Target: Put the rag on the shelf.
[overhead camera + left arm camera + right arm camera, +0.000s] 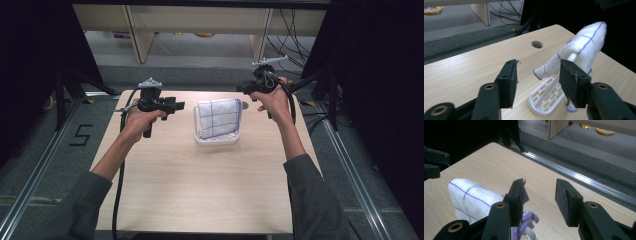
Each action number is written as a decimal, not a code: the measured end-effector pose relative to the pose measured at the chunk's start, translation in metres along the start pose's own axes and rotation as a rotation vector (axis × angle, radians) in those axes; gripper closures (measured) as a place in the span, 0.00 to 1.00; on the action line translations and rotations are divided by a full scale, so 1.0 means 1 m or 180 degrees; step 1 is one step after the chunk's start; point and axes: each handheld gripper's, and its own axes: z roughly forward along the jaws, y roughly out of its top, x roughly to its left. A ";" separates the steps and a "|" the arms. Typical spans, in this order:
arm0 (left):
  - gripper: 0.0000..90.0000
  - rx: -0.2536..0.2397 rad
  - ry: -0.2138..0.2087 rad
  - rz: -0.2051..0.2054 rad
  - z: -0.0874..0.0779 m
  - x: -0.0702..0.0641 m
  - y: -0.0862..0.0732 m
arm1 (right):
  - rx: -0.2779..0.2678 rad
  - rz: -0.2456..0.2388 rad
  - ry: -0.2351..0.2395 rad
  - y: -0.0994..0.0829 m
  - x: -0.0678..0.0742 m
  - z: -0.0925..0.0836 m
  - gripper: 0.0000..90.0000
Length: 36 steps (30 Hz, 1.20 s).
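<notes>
Now both pairs of tongs off the cloth, one to either side of it, raised over the pale wooden table (200, 185)

Left gripper (176, 106) released: jaws apart with bare tabletop between them in the left gripper view (537, 80), nothing pinched. White cloth with purple grid lines (584, 45) just ahead of and partly behind the right-hand jaw there, draped over a white slotted rack (544, 100) and not touched by either pad. Round hole in the table (537, 44) farther out beyond the jaws

Right gripper (243, 88) likewise let go: jaws parted in the right gripper view (540, 197), only wood grain in the gap. Cloth (471, 197) off to the side of its left-hand jaw and lower, a purple-hemmed corner (529, 220) close under that jaw, no contact to be made out. Metal floor rail (579, 178) and grey carpet past the table edge ahead

From above: cloth (218, 119) standing upright on the rack (216, 141), between the two tongs, nearer the left gripper's tips than the right gripper's. Each pair of tongs aimed inward toward the cloth, held in a hand with a grey-green sleeve (315, 200) behind, black cable (119, 190) trailing down from the left one
</notes>
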 end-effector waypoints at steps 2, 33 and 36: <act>0.47 0.0029 0.0020 0.0013 -0.002 -0.004 -0.001 | -0.0052 -0.0046 -0.0020 -0.002 0.002 -0.003 0.65; 0.36 0.0073 -0.0148 0.0121 -0.025 -0.039 -0.038 | -0.0139 -0.0127 0.0086 -0.041 0.013 -0.032 0.57; 0.34 0.0071 -0.0149 0.0141 -0.027 -0.042 -0.039 | -0.0147 -0.0137 0.0087 -0.043 0.016 -0.034 0.56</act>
